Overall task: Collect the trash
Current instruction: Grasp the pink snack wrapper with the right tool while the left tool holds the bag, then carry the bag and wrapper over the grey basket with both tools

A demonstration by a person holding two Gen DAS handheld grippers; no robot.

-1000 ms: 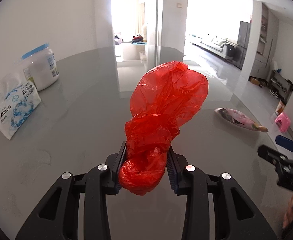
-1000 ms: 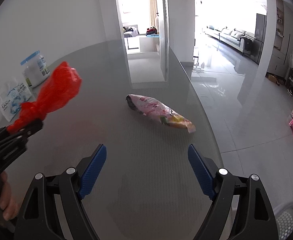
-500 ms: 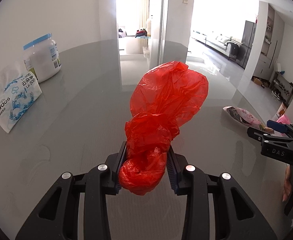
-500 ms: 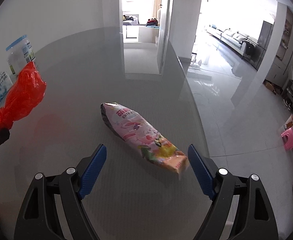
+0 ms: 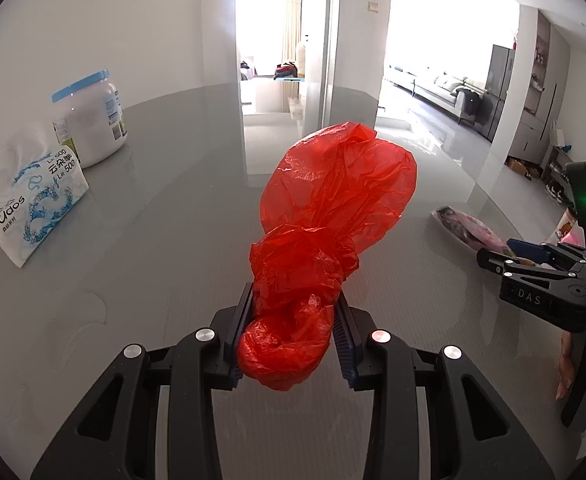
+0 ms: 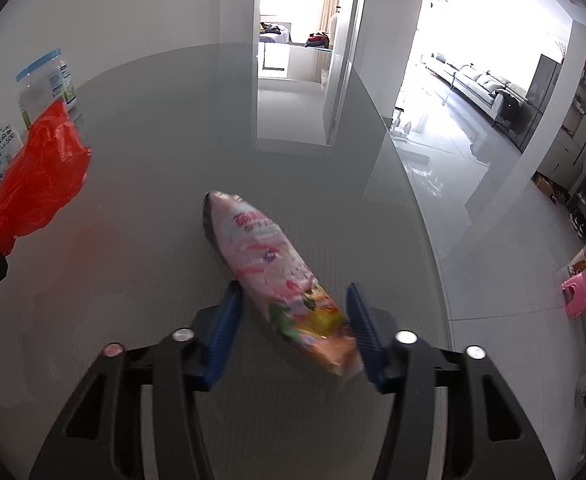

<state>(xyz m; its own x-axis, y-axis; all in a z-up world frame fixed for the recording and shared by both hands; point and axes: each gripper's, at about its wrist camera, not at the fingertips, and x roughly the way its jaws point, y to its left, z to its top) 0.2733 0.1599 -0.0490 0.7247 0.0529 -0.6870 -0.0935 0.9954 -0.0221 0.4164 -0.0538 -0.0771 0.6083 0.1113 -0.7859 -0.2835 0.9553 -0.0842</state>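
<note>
At the far left of the grey table stand a tissue pack and a white jar with a blue lid, well apart from the work. In the middle, the left gripper is pinching the bunched neck of a red plastic bag, so the bag stands up above the table. To the right lies a pink snack wrapper on the table, near the curved edge. The right gripper has its blue pads on both sides of the near end of the wrapper; the right pad seems to touch it, the left pad is a little apart, so the jaws are not pressed together. I judge the step is picking up the wrapper. Next, the jaws should close on it, then lift it toward the bag, whose mouth may first need to be opened.
</note>
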